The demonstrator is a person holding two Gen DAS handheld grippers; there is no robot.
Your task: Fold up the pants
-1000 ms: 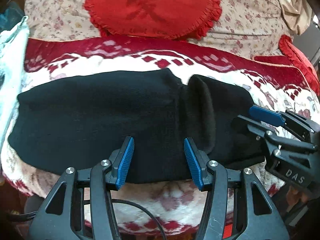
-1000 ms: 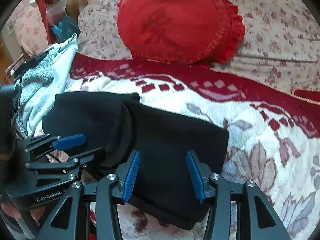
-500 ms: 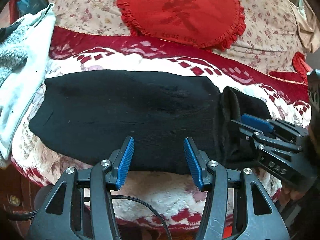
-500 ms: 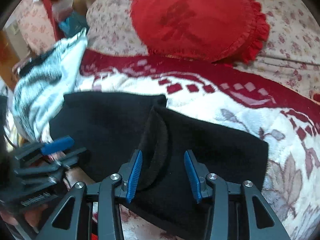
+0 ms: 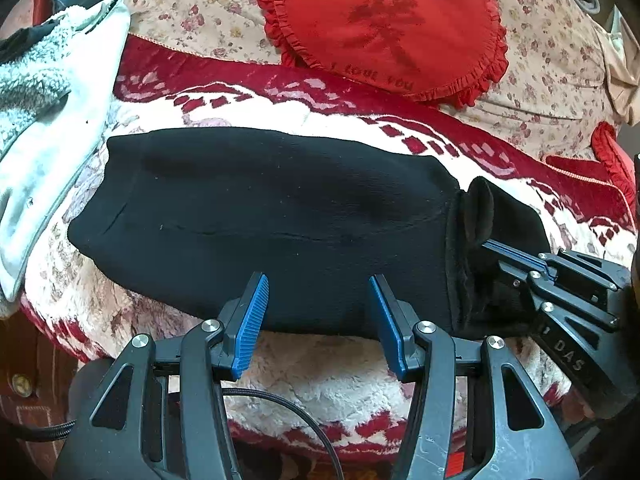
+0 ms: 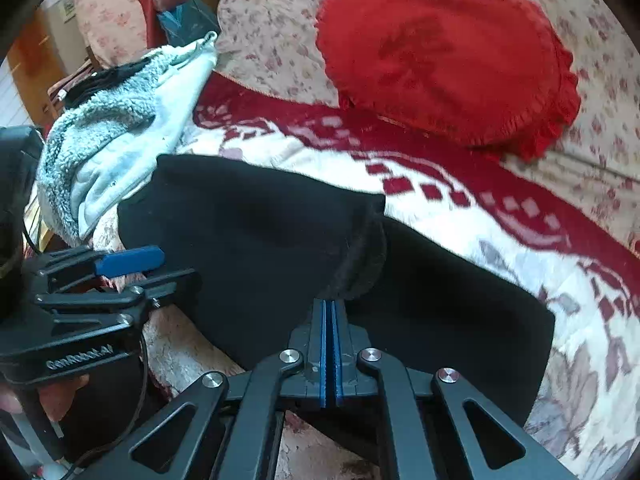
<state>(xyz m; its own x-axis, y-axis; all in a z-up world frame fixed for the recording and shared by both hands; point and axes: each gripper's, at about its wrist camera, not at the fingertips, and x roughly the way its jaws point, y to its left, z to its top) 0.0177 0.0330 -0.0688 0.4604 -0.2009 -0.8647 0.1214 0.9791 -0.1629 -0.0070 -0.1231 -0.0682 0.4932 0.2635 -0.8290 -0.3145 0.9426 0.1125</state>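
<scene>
Black pants (image 5: 280, 216) lie lengthwise across the red-and-white blanket (image 5: 320, 384), already folded into a long narrow band, w/ a raised fold edge (image 6: 360, 256) partway along. Our right gripper (image 6: 329, 312) has just been closing and now its blue pads meet right at that fold; whether cloth is pinched btwn them, we can't tell. Our left gripper (image 5: 318, 312) hangs w/ jaws apart over the near edge of the band, gripping nothing. Lengthwise fold looks done; the crosswise fold, end over end, seems left. Grey fleece (image 6: 112, 120) and red cushion (image 5: 392, 28) sit clear of it.
</scene>
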